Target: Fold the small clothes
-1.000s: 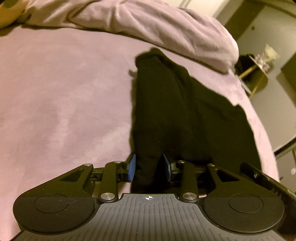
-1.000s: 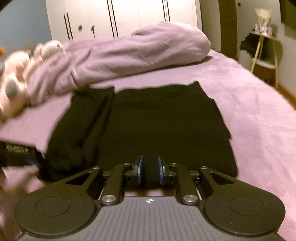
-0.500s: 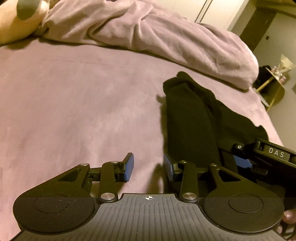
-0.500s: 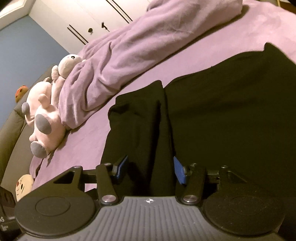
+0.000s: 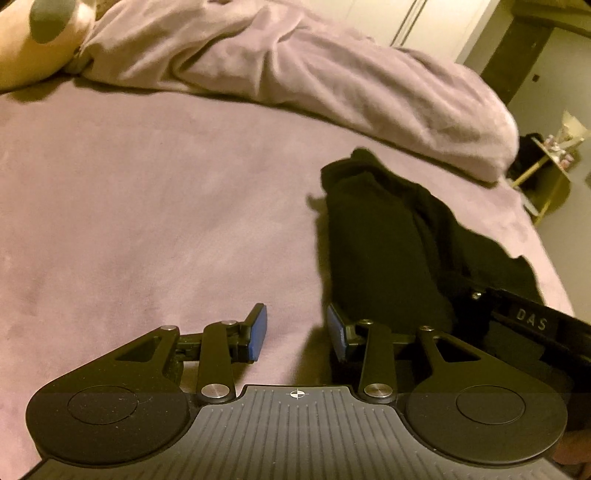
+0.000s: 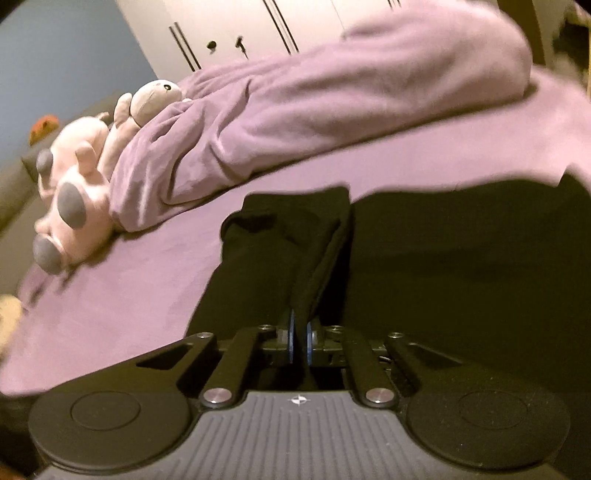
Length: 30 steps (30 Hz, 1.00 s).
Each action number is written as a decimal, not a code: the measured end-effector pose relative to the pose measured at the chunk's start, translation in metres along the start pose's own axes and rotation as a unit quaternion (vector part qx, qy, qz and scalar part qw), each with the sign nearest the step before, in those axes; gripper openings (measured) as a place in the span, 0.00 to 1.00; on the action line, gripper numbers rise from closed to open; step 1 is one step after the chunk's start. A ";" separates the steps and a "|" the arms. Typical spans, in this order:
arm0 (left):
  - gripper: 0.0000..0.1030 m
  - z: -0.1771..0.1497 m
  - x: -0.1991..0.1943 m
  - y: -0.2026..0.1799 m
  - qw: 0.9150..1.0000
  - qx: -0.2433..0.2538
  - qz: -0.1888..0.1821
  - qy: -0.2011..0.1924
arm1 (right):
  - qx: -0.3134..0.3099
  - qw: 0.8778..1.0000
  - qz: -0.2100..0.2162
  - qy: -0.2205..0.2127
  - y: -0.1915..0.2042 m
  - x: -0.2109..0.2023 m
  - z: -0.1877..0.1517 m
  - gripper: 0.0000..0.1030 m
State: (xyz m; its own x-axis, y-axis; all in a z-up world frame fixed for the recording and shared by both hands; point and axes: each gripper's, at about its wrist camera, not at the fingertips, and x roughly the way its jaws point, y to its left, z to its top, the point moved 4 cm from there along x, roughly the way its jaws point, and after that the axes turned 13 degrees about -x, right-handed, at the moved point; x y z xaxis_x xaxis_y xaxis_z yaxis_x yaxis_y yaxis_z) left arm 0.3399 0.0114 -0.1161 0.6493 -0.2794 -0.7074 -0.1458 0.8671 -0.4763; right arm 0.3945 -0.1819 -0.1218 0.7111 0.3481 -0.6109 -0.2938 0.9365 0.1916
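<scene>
A black garment [image 5: 388, 243] lies on the purple bed, its left part folded over into a thick strip. In the right wrist view the black garment [image 6: 461, 266] fills the middle and right. My left gripper [image 5: 297, 330] is open and empty, over the bedspread just left of the garment's near edge; its right finger [image 5: 338, 332] is at the cloth. My right gripper [image 6: 300, 341] is shut on a pinched ridge of the folded strip [image 6: 317, 266] and shows in the left wrist view at the right edge [image 5: 532, 321].
A bunched purple blanket [image 5: 314, 74] lies across the back of the bed [image 5: 129, 203]. A pink plush toy [image 6: 77, 184] sits at the back left. White wardrobe doors [image 6: 240, 26] stand behind. A small side table [image 5: 546, 173] stands past the bed's right edge.
My left gripper let go of the folded strip and moved left onto bare bedspread. My right gripper swung over to the strip, opened around it, then shut on a ridge of cloth.
</scene>
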 end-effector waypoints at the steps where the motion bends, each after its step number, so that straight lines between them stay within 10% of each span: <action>1: 0.39 0.000 -0.002 -0.004 1.000 0.002 -0.007 -0.001 | -0.015 1.000 -0.015 -0.011 0.000 -0.009 0.002 0.05; 10: 0.41 -0.034 0.015 -0.059 0.997 0.049 -0.039 0.035 | -0.050 0.984 -0.167 -0.036 -0.056 -0.081 -0.016 0.05; 21: 0.47 -0.040 0.018 -0.070 0.997 0.069 -0.010 0.026 | 0.116 0.992 -0.042 -0.009 -0.109 -0.069 -0.042 0.39; 23: 0.48 -0.040 0.017 -0.071 0.997 0.072 -0.005 0.024 | 0.094 0.994 -0.051 -0.007 -0.104 -0.060 -0.038 0.36; 25: 0.48 -0.039 0.012 -0.071 0.998 0.068 0.003 0.018 | 0.060 0.996 -0.059 -0.001 -0.094 -0.054 -0.030 0.07; 30: 0.48 -0.041 0.002 -0.083 0.996 0.084 0.006 -0.003 | -0.059 0.988 -0.138 -0.024 -0.077 -0.074 -0.013 0.04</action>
State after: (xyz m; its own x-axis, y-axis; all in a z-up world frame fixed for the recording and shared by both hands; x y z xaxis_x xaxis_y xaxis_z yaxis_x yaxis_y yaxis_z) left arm 0.3227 -0.0783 -0.0987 0.6525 -0.2667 -0.7093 -0.0273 0.9271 -0.3737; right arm 0.3559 -0.2804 -0.1014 0.8028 0.0841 -0.5903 -0.1552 0.9854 -0.0705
